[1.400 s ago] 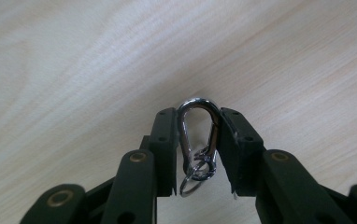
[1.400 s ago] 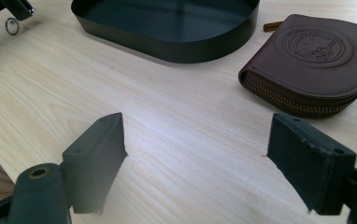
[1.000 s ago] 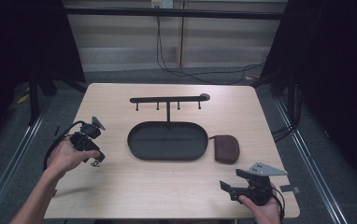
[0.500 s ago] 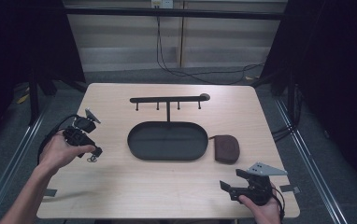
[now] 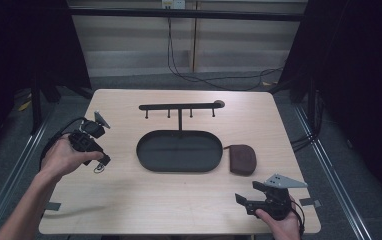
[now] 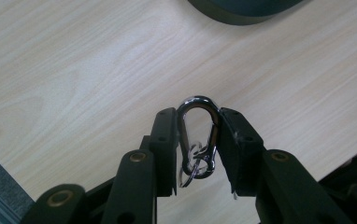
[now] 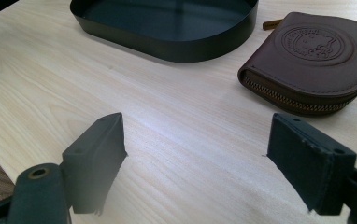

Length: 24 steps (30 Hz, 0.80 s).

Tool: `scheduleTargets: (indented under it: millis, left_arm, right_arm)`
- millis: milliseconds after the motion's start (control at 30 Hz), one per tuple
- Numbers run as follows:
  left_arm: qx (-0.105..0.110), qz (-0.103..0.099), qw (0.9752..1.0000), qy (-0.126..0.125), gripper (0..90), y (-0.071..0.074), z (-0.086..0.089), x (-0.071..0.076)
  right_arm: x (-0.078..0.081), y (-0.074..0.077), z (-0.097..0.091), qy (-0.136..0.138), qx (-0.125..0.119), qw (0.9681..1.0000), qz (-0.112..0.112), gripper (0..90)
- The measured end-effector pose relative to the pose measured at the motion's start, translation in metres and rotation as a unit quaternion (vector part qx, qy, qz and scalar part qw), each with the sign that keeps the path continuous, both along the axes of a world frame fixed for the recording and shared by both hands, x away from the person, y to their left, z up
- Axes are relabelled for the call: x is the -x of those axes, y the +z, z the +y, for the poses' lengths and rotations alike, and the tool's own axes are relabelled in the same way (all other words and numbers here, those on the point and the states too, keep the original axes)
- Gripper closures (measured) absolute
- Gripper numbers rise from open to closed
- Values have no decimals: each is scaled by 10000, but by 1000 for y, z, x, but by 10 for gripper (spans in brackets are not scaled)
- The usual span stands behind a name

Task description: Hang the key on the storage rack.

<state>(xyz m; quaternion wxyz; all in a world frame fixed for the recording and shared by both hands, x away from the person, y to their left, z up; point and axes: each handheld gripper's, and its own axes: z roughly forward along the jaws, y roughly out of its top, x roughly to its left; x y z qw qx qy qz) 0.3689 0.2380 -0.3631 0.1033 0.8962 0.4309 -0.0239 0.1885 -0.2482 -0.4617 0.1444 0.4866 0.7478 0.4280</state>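
Note:
My left gripper [image 6: 196, 140] is shut on a silver carabiner [image 6: 198, 135] with small key rings on it, lifted above the wooden table. In the high view that left gripper [image 5: 101, 161] hangs at the table's left side with the carabiner [image 5: 99, 167] dangling below its jaws. A black oval tray [image 5: 180, 151] with a hook rack [image 5: 180, 106] behind it stands in the middle. A brown zip pouch [image 5: 242, 159] lies right of the tray. My right gripper [image 5: 243, 201] rests open near the front right edge; its jaws [image 7: 195, 163] face the pouch [image 7: 310, 63] and the tray [image 7: 167, 28].
The table [image 5: 179, 200] has bare wood between the tray and the front edge. Dark floor and metal rails surround it, and cables lie on the floor behind the table.
My left gripper has risen and drifted left with the carabiner in its jaws. The right gripper has stayed in place.

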Motion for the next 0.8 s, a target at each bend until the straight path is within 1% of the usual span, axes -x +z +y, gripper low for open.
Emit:
scheduleTargets:
  millis: [67, 100, 133, 167, 233, 367, 400, 567, 600, 633, 800]
  left_arm:
    - [-7, -13, 10000, -40, 681, 5, -3, -1]
    - [-1, -8, 9999, -109, 681, 9, -7, -1]
    - [-1, -8, 9999, -109, 681, 9, -7, -1]
    - [14, -3, 9999, -126, 682, 11, -9, -2]
    - [-23, -23, 9999, -159, 681, 17, -14, -3]
    - [-21, 18, 9998, -176, 682, 20, -19, -4]
    - [-43, 0, 9998, -180, 682, 21, -20, -5]
    - [-129, 57, 9997, -209, 681, 26, -26, -8]
    - [-129, 57, 9997, -209, 681, 26, -26, -8]
    - [-124, 8, 9997, -211, 682, 29, -28, -9]
    - [-159, 15, 9995, -257, 681, 36, -33, -11]
  right_arm:
    - [0, 0, 0, -4, -1, 10000, -2, 186]
    - [0, 0, 0, 2, 1, 10000, 1, 185]
    - [0, 0, 0, 3, 2, 10000, 2, 185]
    - [0, 0, 0, -3, -1, 10000, 0, 185]
    - [0, 0, 0, 2, -2, 10000, 2, 185]
    - [0, 0, 0, -5, -3, 10000, 0, 185]
    - [0, 0, 0, 4, 0, 10000, 1, 185]
    - [0, 0, 0, 5, -6, 10000, 1, 185]
    - [0, 0, 0, 1, -8, 10000, 1, 185]
    - [0, 0, 0, 1, -6, 10000, -3, 185]
    - [-1, 0, 0, 2, -7, 10000, 6, 185]
